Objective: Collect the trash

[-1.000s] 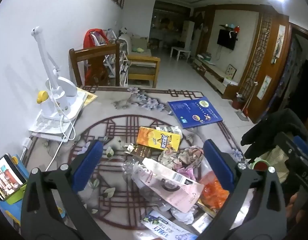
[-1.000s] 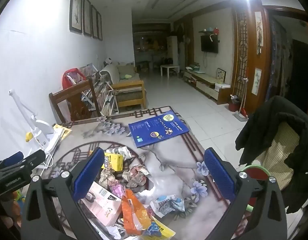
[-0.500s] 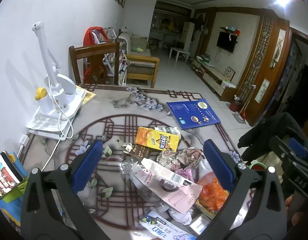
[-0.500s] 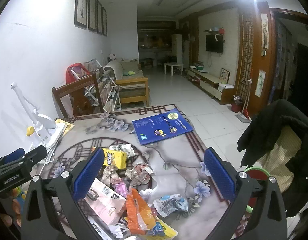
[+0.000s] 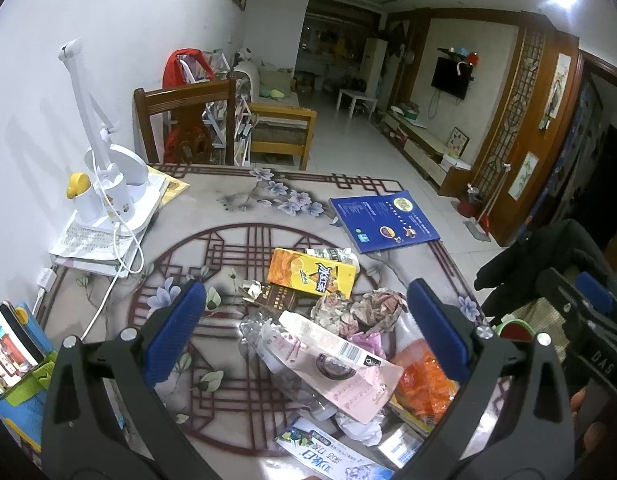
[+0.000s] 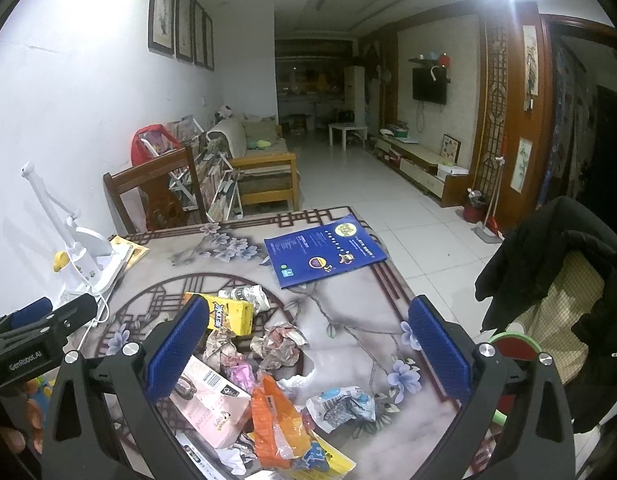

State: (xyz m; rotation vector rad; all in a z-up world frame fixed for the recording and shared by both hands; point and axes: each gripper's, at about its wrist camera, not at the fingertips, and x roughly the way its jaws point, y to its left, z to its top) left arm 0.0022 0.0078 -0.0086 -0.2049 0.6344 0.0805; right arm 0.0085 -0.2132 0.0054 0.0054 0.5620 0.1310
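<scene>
A heap of trash lies on the patterned table (image 5: 236,200): a yellow drink carton (image 5: 311,273), a pink box (image 5: 336,364), crumpled paper (image 5: 372,308), an orange wrapper (image 5: 422,380) and a blue-and-white pack (image 5: 328,458). My left gripper (image 5: 306,332) is open and empty, held above the heap. My right gripper (image 6: 306,354) is open and empty above the same heap, where the carton (image 6: 228,316), pink box (image 6: 212,400), orange wrapper (image 6: 274,416), crumpled paper (image 6: 280,342) and a crumpled blue-white wrapper (image 6: 342,402) show.
A blue booklet (image 5: 382,220) lies at the table's far right. A white desk lamp (image 5: 104,184) on papers stands at the left, with a phone (image 5: 12,346) near the left edge. A wooden chair (image 5: 184,120) stands behind the table; a chair with a black jacket (image 6: 556,280) is at right.
Both grippers have lifted and tilted slightly, so the table and heap sit a little lower and farther in view. Both stay open and empty.
</scene>
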